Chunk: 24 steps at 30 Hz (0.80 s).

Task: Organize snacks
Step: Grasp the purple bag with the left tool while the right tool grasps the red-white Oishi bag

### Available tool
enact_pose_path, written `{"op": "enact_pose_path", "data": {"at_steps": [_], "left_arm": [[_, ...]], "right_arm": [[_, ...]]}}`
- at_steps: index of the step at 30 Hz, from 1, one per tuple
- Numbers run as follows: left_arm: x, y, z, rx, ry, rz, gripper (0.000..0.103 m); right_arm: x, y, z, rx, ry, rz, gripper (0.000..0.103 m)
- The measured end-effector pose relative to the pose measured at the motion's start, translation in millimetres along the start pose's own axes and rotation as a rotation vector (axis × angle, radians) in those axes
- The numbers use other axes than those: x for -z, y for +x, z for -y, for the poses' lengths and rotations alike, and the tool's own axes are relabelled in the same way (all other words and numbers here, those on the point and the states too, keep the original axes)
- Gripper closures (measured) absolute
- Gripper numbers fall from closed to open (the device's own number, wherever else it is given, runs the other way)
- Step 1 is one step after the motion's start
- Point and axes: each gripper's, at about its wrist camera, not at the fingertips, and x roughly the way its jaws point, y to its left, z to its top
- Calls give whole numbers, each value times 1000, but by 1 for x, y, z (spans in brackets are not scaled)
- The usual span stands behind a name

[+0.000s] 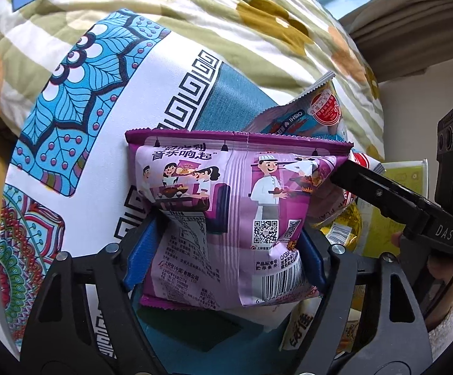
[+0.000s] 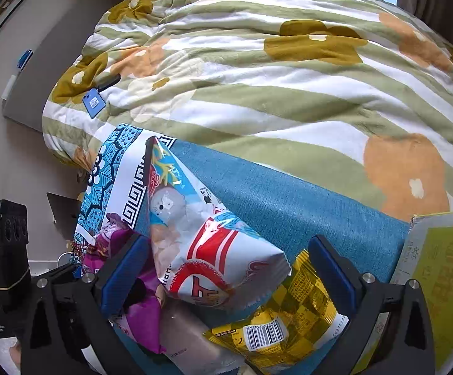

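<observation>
Left gripper (image 1: 223, 247) clamped on purple foil snack bag (image 1: 226, 206); right gripper (image 2: 226, 281) spread wide above white-and-red snack packet (image 2: 214, 250). Pile judged unsorted, work barely begun.

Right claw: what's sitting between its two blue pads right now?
In the right wrist view, the right claw stands open with the white-and-red snack bag between its pads, not pressed. A yellow snack bag lies underneath it.

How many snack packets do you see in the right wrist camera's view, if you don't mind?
3, possibly more hidden beneath: a purple packet at the left, a white and red packet on top in the middle, and a yellow packet under it at the right.
</observation>
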Motion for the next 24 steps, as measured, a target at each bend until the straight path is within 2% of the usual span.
{"op": "enact_pose_path", "data": {"at_steps": [2,8,14,16,21,24], "left_arm": [[-2,-4,-2,-21,11,18,34],[-5,-15,-16,-54,14,53,35],[-10,-21,-27,-70,22,50,36],[-10,-21,-29,-73,27,52,36],[-10,-25,-28,-75,67,52,37],[-8,-32,-25,-73,96,56,38]], "right_arm": [[0,3,-1,-6,-8,-5,1],[2,7,-3,-38,-22,-7,1],[3,13,-8,-35,-32,-8,2],[4,16,-8,-42,-27,-16,8],[8,22,-10,-66,-16,-34,40],[11,17,-15,-49,-19,-10,45]]}}
